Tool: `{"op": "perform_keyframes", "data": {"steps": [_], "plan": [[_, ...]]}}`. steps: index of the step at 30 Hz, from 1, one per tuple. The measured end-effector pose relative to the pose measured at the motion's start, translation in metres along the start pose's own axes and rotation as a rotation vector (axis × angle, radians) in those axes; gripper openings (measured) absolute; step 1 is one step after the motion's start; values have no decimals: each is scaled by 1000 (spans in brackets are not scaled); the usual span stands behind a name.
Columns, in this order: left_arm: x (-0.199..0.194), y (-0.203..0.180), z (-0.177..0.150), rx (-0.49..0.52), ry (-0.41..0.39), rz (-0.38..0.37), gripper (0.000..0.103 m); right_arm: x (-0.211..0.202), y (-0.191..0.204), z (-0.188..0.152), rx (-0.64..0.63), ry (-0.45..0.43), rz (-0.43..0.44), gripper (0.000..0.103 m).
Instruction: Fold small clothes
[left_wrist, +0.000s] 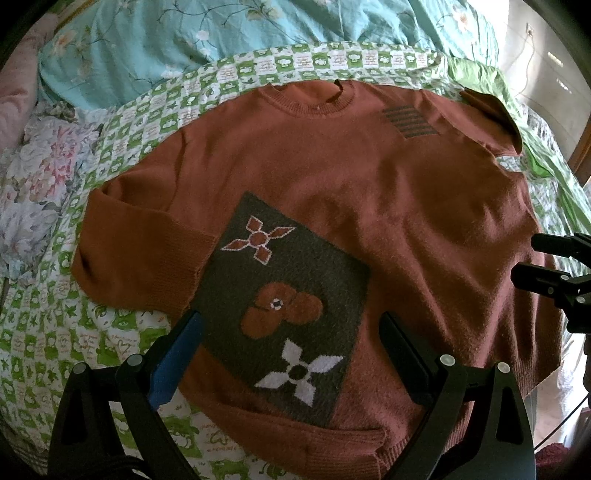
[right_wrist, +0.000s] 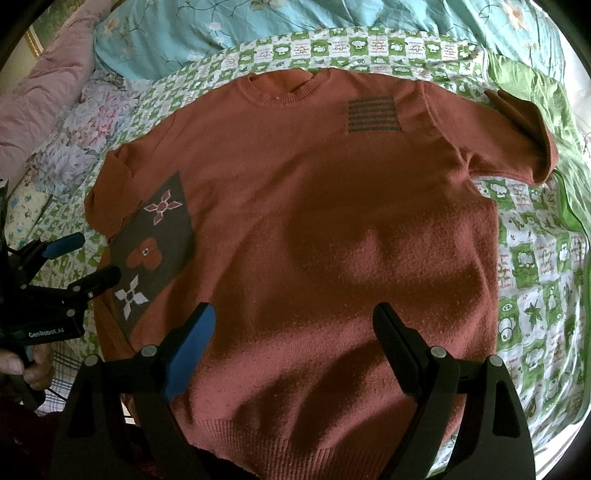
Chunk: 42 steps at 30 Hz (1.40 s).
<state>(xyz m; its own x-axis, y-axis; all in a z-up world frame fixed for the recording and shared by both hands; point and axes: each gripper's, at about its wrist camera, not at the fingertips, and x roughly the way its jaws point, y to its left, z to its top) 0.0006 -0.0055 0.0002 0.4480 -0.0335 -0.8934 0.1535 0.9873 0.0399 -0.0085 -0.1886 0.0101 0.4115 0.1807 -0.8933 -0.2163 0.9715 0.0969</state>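
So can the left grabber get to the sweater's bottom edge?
Probably yes. The left gripper is open and empty, right over the sweater, and nothing covers the bottom hem just below its fingers.

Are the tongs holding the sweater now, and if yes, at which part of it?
Nothing is held. The left tongs and the right tongs are both open above the rust sweater, which lies flat on the bed.

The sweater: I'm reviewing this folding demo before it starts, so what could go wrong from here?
1. The sweater lies on a soft, rumpled quilt; open tongs could pinch the bedding along with the knit.
2. The far sleeve is already doubled over, and may fold in crooked.
3. The left tongs hover over the dark patch, not an edge, so a grab there would likely bunch the fabric.
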Motion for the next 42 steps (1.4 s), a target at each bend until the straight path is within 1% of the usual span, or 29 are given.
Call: {"op": "perform_keyframes", "data": {"steps": [3,6,8,11,12,16,19,24,26,29,30,33,36,38,40,42], "plan": [[1,-2,1,2,-6,4,96,0,0,0,-2,0,0,87],[2,-4,1,12,-28,23,96,0,-3,2,5,-3,-1,87],[4,-3,2,8,-13,15,96,0,-5,4,11,-7,-3,87],[8,1,4,7,-10,22,97,-1,-10,7,27,-18,-7,87],[9,2,5,1,-3,13,97,-2,-11,7,34,-24,-9,87],[14,9,15,-10,6,3,97,-6,-29,15,79,-51,-17,87],[19,13,26,-17,5,8,97,-10,-52,30,123,-76,-33,87],[31,19,53,-47,13,-2,98,-18,-100,59,198,-125,-80,87],[37,21,65,-55,3,-5,98,-20,-118,69,226,-141,-97,87],[47,26,84,-80,-6,-26,98,-23,-150,86,270,-159,-135,87],[51,28,91,-91,-4,-27,98,-25,-163,94,274,-168,-160,87],[65,34,109,-105,22,3,98,-28,-200,114,308,-191,-218,87],[77,41,126,-124,24,11,98,-28,-240,138,353,-209,-252,87],[86,43,136,-134,38,14,98,-24,-263,154,376,-215,-263,84],[93,45,144,-151,45,2,98,-14,-287,171,394,-202,-267,77],[101,47,153,-171,53,-13,98,-4,-312,187,420,-190,-290,75]]}}
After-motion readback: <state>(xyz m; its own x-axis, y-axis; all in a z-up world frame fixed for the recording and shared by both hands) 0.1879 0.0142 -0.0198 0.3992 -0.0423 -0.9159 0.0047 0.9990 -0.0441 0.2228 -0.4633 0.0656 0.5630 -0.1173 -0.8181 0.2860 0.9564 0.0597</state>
